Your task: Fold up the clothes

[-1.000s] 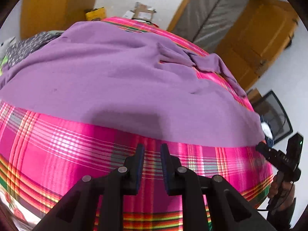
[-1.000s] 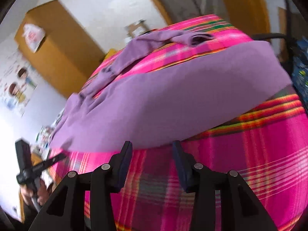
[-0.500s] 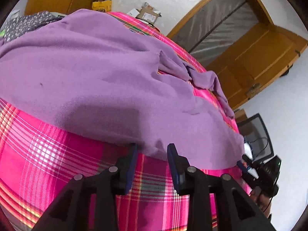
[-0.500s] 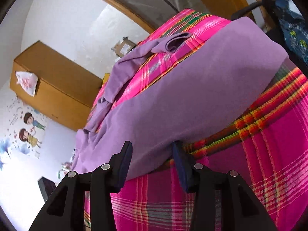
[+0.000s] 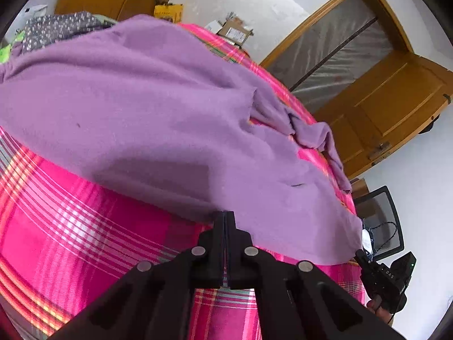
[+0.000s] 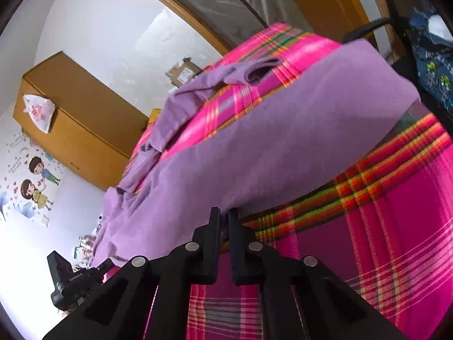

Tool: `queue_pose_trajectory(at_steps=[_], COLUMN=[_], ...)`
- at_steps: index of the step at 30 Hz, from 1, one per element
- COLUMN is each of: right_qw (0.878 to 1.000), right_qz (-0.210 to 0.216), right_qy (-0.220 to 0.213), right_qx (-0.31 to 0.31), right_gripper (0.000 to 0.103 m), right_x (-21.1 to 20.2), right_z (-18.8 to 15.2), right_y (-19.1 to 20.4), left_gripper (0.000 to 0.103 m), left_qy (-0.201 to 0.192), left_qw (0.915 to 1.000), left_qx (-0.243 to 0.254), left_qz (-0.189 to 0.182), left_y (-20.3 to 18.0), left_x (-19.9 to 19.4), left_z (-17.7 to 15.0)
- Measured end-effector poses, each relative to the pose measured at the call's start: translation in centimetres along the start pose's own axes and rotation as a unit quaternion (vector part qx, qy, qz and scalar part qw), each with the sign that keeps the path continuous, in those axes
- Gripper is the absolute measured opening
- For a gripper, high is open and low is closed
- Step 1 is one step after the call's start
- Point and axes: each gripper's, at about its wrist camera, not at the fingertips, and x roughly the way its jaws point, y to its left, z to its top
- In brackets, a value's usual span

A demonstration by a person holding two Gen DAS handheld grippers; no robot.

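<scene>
A purple long-sleeved garment (image 5: pixel 170 99) lies spread flat on a bed covered with a pink plaid sheet (image 5: pixel 70 226). Its sleeve (image 5: pixel 311 133) is bunched toward the far side. My left gripper (image 5: pixel 224 216) is shut, its tips pinching the near hem of the garment. In the right wrist view the same garment (image 6: pixel 283 141) stretches away over the sheet (image 6: pixel 396 226). There my right gripper (image 6: pixel 223 214) is shut on the hem further along, with a sliver of purple cloth between its fingers.
A grey patterned pile of clothes (image 5: pixel 56 28) lies at the far left of the bed. Cardboard boxes (image 5: pixel 235 29) stand beyond it. A wooden door (image 5: pixel 396 107) and a mesh chair (image 5: pixel 379 221) are on the right, a wooden cabinet (image 6: pixel 70 119) on the left.
Both grippers moved forward from the bare sheet to the garment's near hem. Their jaws, wide apart before, have closed on the hem.
</scene>
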Motion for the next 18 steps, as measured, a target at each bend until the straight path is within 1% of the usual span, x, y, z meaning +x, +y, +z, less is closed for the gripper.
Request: queue_pose_trajectory(at_steps=[5,8,10,11,12,13,14,15,18], right_qw=[1.000,0.999,0.997,0.994,0.988,0.980,0.969,0.957,0.915], right_qz=[0.004,-0.001,-0.016,-0.029,-0.041,-0.052,-0.058,-0.062,-0.060], right_qy=[-0.018,-0.023,-0.020,-0.012,-0.003,0.009,0.022,0.033,0.066], right_qx=[-0.016,-0.026,-0.067,-0.106,-0.148,-0.192,-0.237,-0.282,-0.394], right_gripper=[0.003,0.003,0.004,0.007,0.010,0.015,0.032,0.043,0.043], right_x=[-1.9,-2.7,-2.9,-2.7,-2.4,-2.0,-1.4,-0.8,1.2], right_z=[0.1,0.1,-0.1,-0.4,-0.8,-1.2,-1.9,-2.6,-4.6], right_y=[0.7,0.9,1.6,2.5,3.4,4.5,5.6,6.7,9.3], left_gripper=[0.000,0.000,0.000,0.000,0.000,0.000,0.000,0.001,0.001], left_qy=[-0.025,-0.027,-0.035,-0.038,-0.035,-0.032,-0.026,-0.020,-0.010], left_qw=[0.9996,0.9995,0.9976,0.9958,0.9934,0.9904,0.9867,0.9823,0.9649], left_qx=[0.009,0.015,0.055,0.076,0.100,0.123,0.149,0.176,0.251], left_qz=[-0.005,-0.002,0.022,0.034,0.044,0.053,0.059,0.061,0.076], left_y=[-0.3,-0.2,-1.0,-1.5,-2.0,-2.6,-3.2,-3.8,-5.4], left_x=[-1.7,-2.1,-2.2,-2.2,-2.0,-1.9,-1.7,-1.6,-1.0], left_z=[0.2,0.3,0.0,-0.2,-0.4,-0.7,-1.0,-1.3,-2.3])
